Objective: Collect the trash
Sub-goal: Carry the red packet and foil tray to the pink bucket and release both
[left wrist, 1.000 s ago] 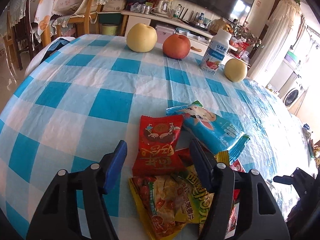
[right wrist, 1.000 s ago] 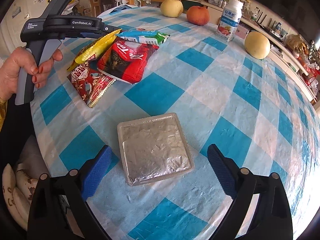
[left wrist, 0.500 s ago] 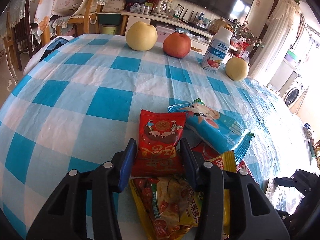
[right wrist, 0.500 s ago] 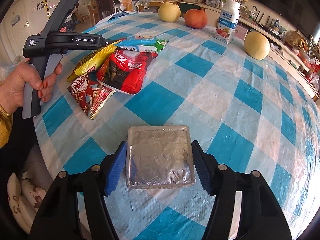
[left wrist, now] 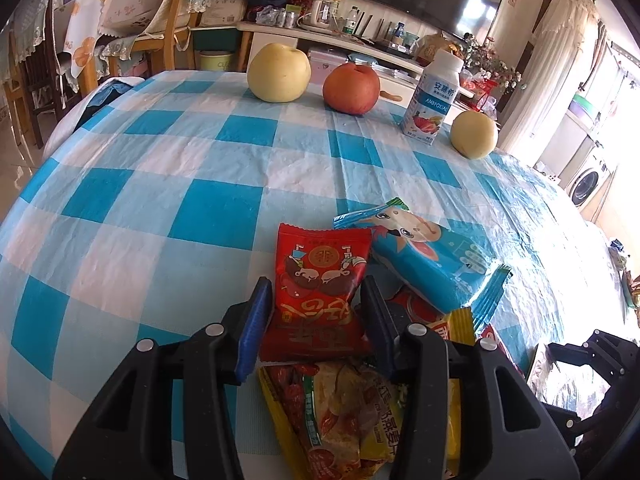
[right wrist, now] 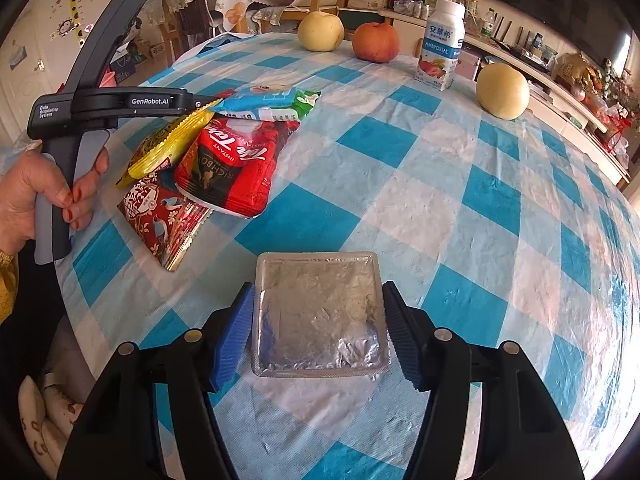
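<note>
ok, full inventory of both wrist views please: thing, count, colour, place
red snack packet: 1, red, near table edge, between left jaws
blue packet: 1, blue, right of the red one
yellow packet: 1, yellow, under left hand-held gripper
red instant-drink pouch: 1, red, in the pile
patterned red packet: 1, dark red, pile's near edge
foil packet: 1, silver, flat, between right jaws
pears: 3, yellow, far side
apple: 1, red, far side
bottle: 1, white, upright, far side
tablecloth: 1, blue-white check
left hand-held gripper: closed on red snack packet
right hand-held gripper: pads against foil packet
hand: 1, holds left handle
</note>
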Demonstrator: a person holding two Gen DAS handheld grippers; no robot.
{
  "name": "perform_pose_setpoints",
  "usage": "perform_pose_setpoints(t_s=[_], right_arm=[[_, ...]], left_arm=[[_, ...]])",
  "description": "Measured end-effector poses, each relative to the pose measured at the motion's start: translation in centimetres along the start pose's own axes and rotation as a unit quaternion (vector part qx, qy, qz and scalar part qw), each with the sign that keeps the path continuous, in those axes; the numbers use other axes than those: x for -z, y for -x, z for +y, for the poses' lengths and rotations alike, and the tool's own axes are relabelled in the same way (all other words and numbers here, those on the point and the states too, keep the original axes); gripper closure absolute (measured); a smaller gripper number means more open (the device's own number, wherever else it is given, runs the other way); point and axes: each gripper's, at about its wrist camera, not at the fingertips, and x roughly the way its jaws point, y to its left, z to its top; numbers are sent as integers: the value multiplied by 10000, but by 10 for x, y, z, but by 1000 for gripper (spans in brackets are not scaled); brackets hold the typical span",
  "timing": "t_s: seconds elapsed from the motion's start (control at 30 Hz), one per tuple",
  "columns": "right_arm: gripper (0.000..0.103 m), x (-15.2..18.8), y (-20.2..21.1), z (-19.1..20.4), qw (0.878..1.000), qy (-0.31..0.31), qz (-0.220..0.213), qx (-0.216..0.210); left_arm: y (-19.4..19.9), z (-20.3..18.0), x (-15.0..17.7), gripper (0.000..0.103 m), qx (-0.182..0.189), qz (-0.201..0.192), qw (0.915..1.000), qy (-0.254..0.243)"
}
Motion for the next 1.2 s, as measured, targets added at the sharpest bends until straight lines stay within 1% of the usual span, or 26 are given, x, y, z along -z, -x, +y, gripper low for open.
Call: perform_pose_setpoints(t_s=[0.13,0.33,0.53,0.67,0.97,1.2], right_arm=[[39,-4,-2,-4,9998,-176,-3,-53],[39,-12,-2,-12,9982,-576,-79,-170],[39,-18,0,-22,9902,-1315,-207,-423],[39,-24,1,-22,9847,-1596,-329,-615],[39,-42,2,-7,9753,-1911,-584,-945],[39,-54,6,4,9684,-2102,-814,-1069]], left_arm=[[0,1,-1,62,-27,-10,10000,21],[4,11,1,64,77,-108,9996,249],[16,29,1,64,175,-264,9986,428],[27,43,-2,64,280,-419,9970,582],[44,70,-3,64,427,-627,9936,838],[57,88,-7,64,540,-788,9904,998]])
